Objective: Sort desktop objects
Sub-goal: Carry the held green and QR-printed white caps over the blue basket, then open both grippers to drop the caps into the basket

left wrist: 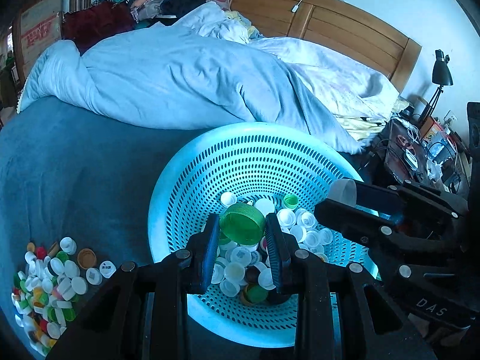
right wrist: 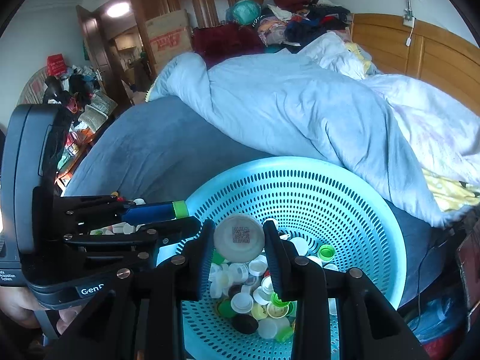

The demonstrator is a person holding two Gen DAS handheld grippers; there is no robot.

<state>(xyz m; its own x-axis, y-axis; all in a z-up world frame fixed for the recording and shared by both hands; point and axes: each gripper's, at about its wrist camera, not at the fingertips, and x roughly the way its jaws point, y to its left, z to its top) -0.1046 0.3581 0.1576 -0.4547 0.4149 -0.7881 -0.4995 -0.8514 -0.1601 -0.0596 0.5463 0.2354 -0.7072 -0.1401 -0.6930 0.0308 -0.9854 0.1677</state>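
Bottle caps fill both grippers. L gripper (left wrist: pixel 242 225): jaws clamped on a large green cap (left wrist: pixel 241 223), held tilted above the basket. R gripper (right wrist: pixel 239 238): jaws clamped on a white cap (right wrist: pixel 239 238) w/ QR code facing the camera, also over the basket. Perforated light-blue basket (left wrist: pixel 210 162) sits on the blue bedsheet (left wrist: pixel 75 165), holding mixed white, green and dark caps. Unsorted cap pile (left wrist: pixel 49 282) lies on the sheet, left of the basket. Rumpled pale duvet (left wrist: pixel 180 81) lies behind.
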